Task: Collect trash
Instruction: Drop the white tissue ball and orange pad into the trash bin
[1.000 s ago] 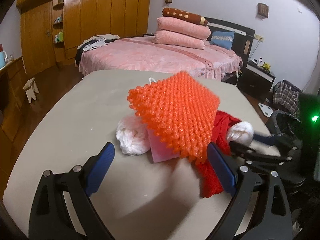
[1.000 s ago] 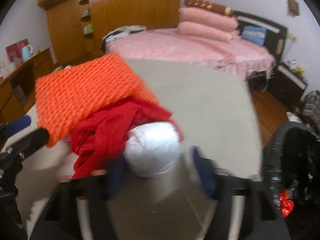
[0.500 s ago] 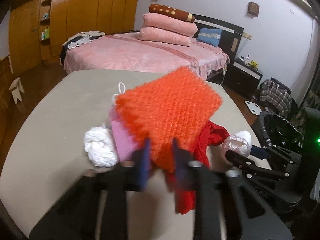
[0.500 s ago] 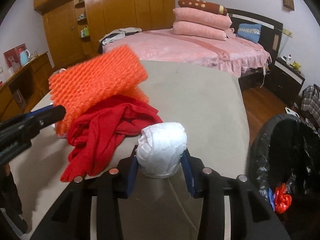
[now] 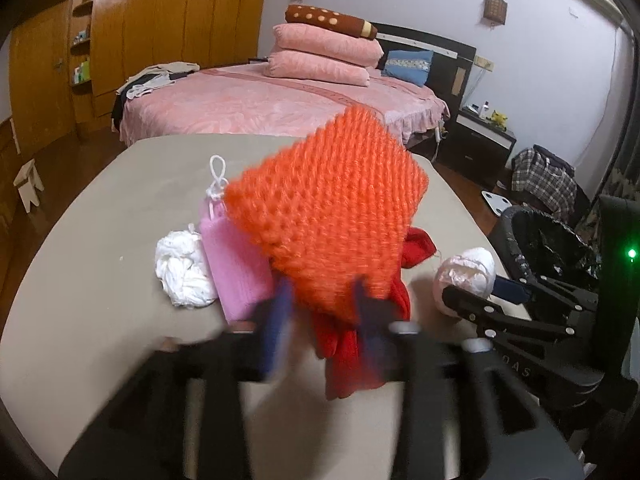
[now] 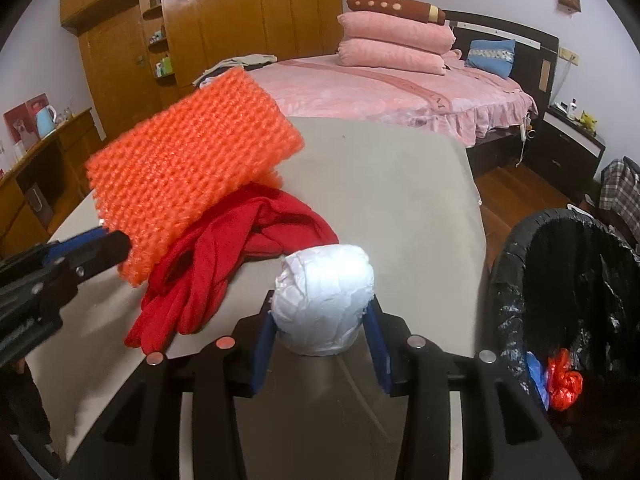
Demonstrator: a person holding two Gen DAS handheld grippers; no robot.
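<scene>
Squeezing crinkly white wad [image 6: 324, 300], R gripper [image 6: 320, 344]; L gripper [image 5: 324, 312] reopening around knobbly orange foam [image 5: 332, 216].

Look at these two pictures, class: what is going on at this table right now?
A person is clearing trash from a table with a tool in each hand. The right tool is clamped on a white crumpled wad, close to the black-lined bin beside the table. The left tool has just been opening at the lower edge of an orange foam net, which sits tilted up between its pads. A red cloth, a pink pouch and another white wad lie on the table.
</scene>
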